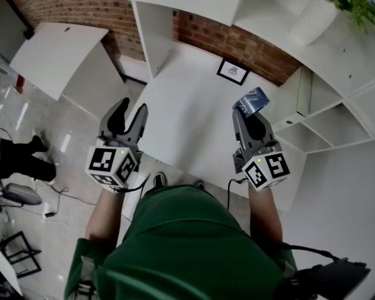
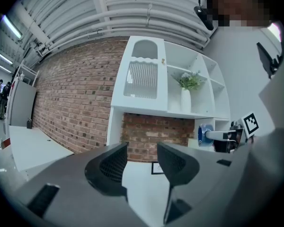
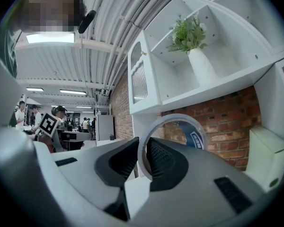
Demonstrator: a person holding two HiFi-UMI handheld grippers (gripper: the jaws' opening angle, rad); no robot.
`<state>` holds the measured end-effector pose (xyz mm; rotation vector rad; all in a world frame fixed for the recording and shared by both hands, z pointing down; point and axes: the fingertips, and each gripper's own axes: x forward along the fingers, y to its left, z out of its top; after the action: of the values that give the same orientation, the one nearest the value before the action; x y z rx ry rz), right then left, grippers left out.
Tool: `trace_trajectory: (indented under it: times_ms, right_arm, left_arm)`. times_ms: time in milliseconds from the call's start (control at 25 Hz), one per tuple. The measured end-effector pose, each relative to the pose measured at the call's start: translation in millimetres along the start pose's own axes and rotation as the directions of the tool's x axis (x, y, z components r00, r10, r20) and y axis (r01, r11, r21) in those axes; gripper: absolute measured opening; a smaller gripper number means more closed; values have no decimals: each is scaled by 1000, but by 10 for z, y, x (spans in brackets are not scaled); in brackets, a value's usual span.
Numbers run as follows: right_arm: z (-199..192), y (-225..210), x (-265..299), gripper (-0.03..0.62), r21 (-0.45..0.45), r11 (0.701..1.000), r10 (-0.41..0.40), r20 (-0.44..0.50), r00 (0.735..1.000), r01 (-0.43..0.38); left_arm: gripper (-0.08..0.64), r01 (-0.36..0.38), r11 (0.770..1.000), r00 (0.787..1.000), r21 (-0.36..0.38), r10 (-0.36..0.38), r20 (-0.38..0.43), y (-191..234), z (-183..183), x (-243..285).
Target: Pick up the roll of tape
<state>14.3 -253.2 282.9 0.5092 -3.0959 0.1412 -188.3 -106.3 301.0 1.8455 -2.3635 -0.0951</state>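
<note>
On the left, the left gripper (image 1: 126, 114) is hanging over the near left edge of the white table (image 1: 187, 120), jaws wide apart with nothing between them. To its right, the right gripper (image 1: 249, 114) is pinching the wall of the roll of tape (image 1: 251, 100) with narrow jaws, one inside the upright ring. The roll looks lifted off the table. On the far right, a shelf compartment (image 3: 236, 74) is holding a white vase (image 3: 201, 65) with a plant (image 3: 187, 32).
</note>
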Motion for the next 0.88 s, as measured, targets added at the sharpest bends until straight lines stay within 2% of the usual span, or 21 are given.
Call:
trace_trajectory:
  times_ms: [880]
  right_arm:
    - [-64,-62,-8,66,18,999,26,-8,1000,-26]
  left_arm:
    - [212,-23,1000,999,1,23,-24,-72,-76,11]
